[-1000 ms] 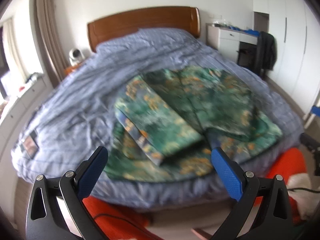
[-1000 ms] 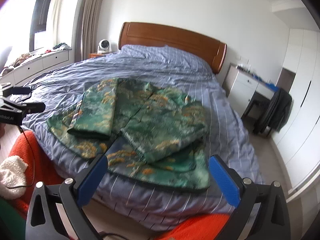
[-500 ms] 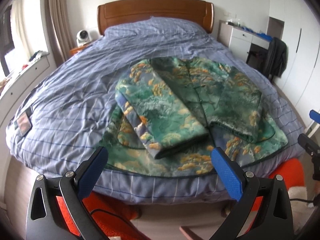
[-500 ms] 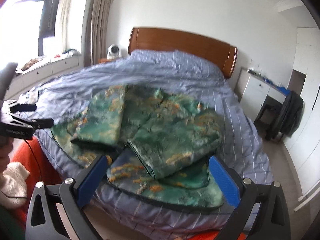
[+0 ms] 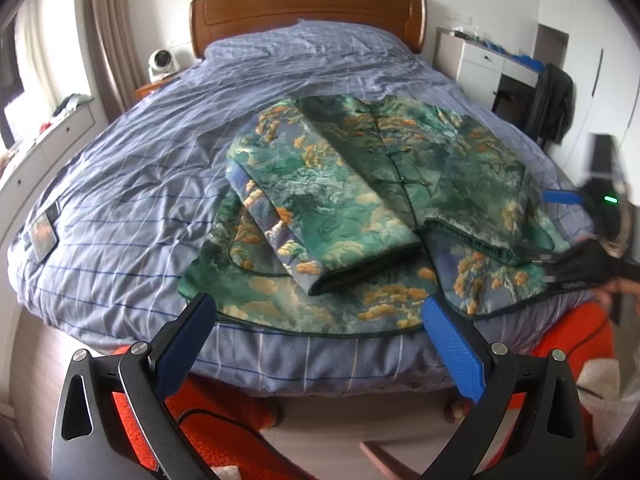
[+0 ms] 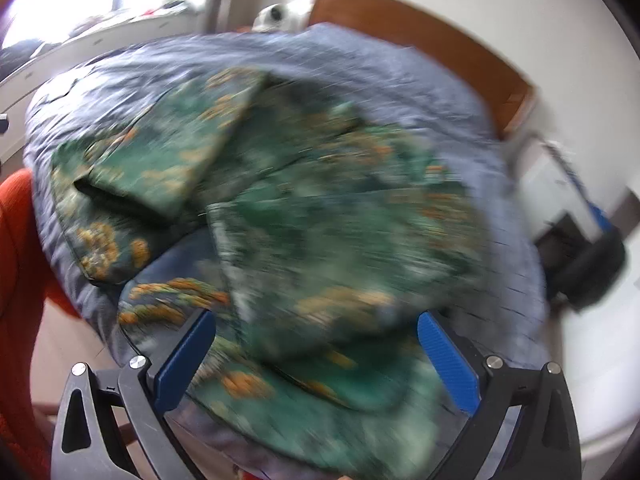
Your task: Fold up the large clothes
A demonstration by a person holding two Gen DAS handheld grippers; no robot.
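A wide bed (image 5: 120, 184) covered by a blue checked quilt fills most of the left wrist view, with its wooden headboard (image 5: 304, 12) at 12 o'clock. The near edge of the bed curves across the lower third of the view, and bare floor lies below it. Much of the quilt from 8 to 11 o'clock lies open and uncovered.

A large green garment (image 5: 360, 200) with an orange and blue pattern lies flat on the near half of the bed, right of centre. Both its sleeves are folded in over the body. Its dark-piped hem runs close to the near edge of the bed, from 7 to 4 o'clock.

The left gripper (image 5: 316, 344) hovers off the near edge of the bed, just short of the hem. Its blue-padded jaws are spread wide and hold nothing.

At 3 o'clock the right gripper (image 5: 592, 240) reaches over the garment's right edge. In its own view, which is heavily motion-blurred, the right gripper (image 6: 312, 356) has its jaws wide apart, framing the garment (image 6: 320, 240) with nothing between the pads.

An orange knit fabric (image 5: 224, 424) sits below the edge of the bed from 5 to 7 o'clock.
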